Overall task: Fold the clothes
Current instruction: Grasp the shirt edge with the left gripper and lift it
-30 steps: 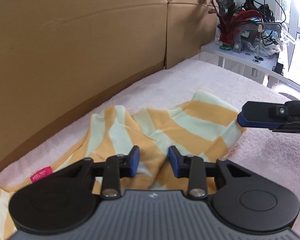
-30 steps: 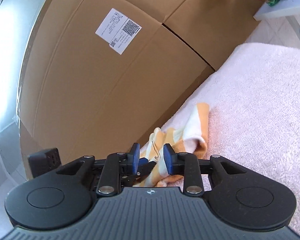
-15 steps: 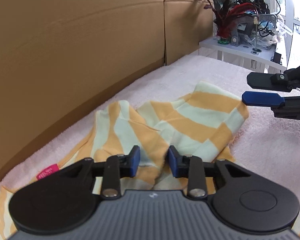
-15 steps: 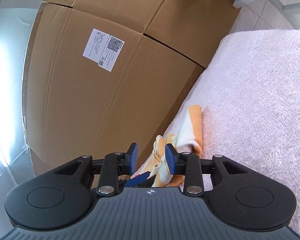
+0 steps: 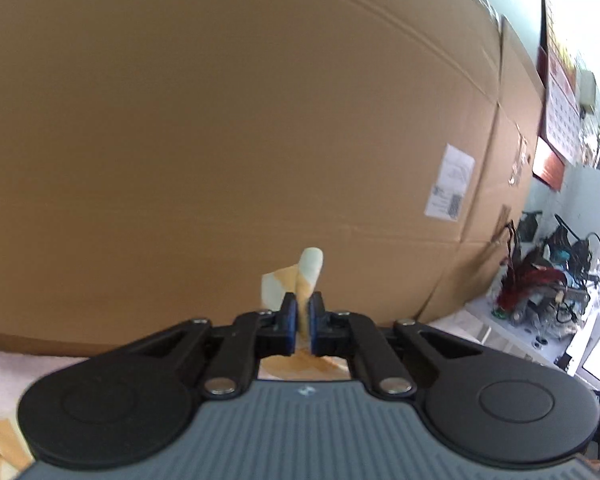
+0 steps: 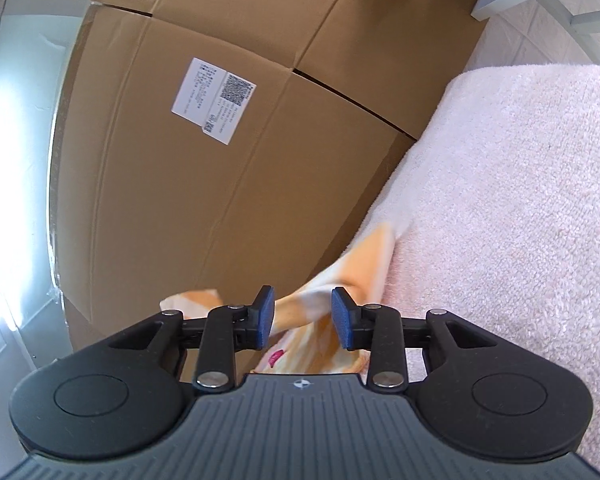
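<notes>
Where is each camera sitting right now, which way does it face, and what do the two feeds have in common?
Left wrist: on the left claw, looking along its fingers at the cardboard wall; its own black claw body shows, pads shut on a pinch of the striped garment.
Right wrist: on the right claw, rolled sideways, facing the pink towel surface and cardboard; its claw shows, open, with the garment beyond its pads.
Shared: the striped garment, the cardboard wall and its white label.

A cardboard box wall (image 6: pixel 228 168) stands along the far-left edge of the towel-covered surface (image 6: pixel 500 200). The striped garment (image 6: pixel 364 264) lies on that surface close against the boxes. A cluttered table (image 5: pixel 540 304) sits to the far right, past the boxes.
</notes>
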{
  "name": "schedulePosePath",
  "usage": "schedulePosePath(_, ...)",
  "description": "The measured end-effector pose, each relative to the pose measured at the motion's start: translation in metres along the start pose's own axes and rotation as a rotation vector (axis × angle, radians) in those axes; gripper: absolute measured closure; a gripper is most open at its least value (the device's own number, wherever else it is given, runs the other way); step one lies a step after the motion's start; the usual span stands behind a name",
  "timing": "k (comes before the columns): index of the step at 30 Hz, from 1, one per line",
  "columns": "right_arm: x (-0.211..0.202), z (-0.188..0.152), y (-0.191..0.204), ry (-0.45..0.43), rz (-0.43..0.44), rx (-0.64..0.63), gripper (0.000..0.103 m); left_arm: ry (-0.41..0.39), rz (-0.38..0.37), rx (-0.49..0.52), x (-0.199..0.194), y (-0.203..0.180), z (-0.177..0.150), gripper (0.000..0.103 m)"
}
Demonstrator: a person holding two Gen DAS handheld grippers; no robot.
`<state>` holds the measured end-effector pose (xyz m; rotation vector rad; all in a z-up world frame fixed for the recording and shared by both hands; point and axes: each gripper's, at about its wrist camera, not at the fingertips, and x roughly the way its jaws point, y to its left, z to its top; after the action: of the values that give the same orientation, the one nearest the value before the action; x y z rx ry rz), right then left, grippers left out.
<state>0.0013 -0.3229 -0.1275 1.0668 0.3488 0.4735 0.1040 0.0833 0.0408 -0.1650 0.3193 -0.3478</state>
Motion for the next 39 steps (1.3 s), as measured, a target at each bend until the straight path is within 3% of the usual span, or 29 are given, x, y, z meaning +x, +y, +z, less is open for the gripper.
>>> schedulePosePath(4, 0.004, 0.000, 0.004, 0.032, -0.064, 0.006, 0.070, -0.033, 0.050, -0.065, -0.029, 0.035, 0.008, 0.102)
schedulePosePath(10, 0.031, -0.028, 0.038, 0.223, -0.016, 0.182, 0.066, -0.055, 0.114, -0.041, -0.059, 0.067, 0.018, 0.102)
schedulePosePath(12, 0.043, -0.040, 0.055, 0.253, -0.071, 0.154, 0.066, -0.063, 0.116, -0.041, -0.061, 0.073, 0.020, 0.102)
schedulePosePath(15, 0.059, -0.052, 0.066, 0.275, -0.167, 0.135, 0.065, -0.067, 0.108, -0.059, -0.057, 0.083, 0.026, 0.102)
schedulePosePath(22, 0.066, -0.063, 0.055, 0.248, -0.237, 0.266, 0.056, -0.111, 0.096, -0.070, -0.055, 0.093, 0.042, 0.102)
schedulePosePath(25, 0.064, -0.065, 0.043, 0.223, -0.277, 0.298, 0.064, -0.123, 0.089, -0.068, -0.068, 0.095, 0.028, 0.102)
schedulePosePath(29, 0.059, -0.066, 0.041, 0.225, -0.243, 0.296, 0.062, -0.052, 0.164, -0.060, -0.076, 0.111, 0.000, 0.102)
schedulePosePath(35, 0.051, -0.070, 0.045, 0.272, -0.177, 0.263, 0.059, 0.120, 0.248, -0.079, -0.077, 0.139, -0.034, 0.102)
schedulePosePath(39, 0.039, -0.074, 0.044, 0.264, -0.184, 0.242, 0.057, 0.129, 0.261, -0.060, -0.087, 0.143, -0.042, 0.101)
